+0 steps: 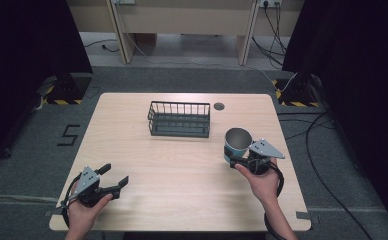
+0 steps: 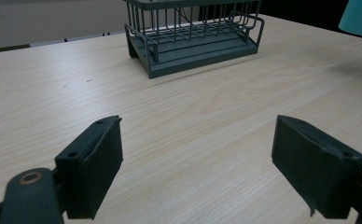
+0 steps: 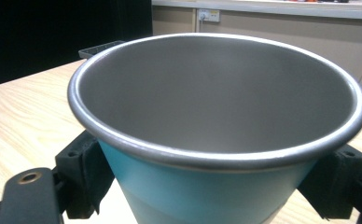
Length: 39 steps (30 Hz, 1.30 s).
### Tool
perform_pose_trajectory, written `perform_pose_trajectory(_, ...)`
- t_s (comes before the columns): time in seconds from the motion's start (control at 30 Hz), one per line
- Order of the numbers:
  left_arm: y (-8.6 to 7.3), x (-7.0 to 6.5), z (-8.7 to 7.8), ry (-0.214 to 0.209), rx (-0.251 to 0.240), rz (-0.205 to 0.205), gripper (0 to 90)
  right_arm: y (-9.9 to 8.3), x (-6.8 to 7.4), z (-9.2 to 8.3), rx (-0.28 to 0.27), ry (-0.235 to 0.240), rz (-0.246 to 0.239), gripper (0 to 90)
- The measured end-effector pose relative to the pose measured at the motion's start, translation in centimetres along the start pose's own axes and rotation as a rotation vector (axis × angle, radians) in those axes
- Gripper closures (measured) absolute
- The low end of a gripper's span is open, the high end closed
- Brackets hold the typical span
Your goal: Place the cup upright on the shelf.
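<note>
Teal-sided metal cup (image 1: 237,145) with a bare steel inside stands upright on the pale wooden table (image 1: 182,170), just right of and nearer the person than the one dark wire basket (image 1: 179,119). Right gripper (image 1: 243,161) has its jaws around the cup's wall, apparently clasping it. Left gripper (image 1: 114,180), well to the basket's near left, is spread wide and holds nothing. One cup, one basket, two grippers. Grasp looks made; moving the cup, perhaps into the basket, remains.

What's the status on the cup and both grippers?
Right gripper shut on teal cup, cup upright, empty. Left gripper open, idle at near left edge. Wire basket mid-table, path to it unobstructed.
</note>
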<state>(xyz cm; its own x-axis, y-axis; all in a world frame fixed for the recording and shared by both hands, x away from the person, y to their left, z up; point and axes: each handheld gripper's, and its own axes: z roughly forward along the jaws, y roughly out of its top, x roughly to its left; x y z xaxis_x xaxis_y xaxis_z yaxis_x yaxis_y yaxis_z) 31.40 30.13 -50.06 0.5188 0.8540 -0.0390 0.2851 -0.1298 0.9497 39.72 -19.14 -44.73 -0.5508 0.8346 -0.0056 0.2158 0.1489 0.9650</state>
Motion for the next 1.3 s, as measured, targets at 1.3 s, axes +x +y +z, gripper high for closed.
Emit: perform_pose_trajectory(1.3, 0.0, 0.0, 0.0, 0.001, -0.002, 0.006, 16.0, 3.6, 0.2, 3.2, -0.044, -0.012, 0.002, 16.9)
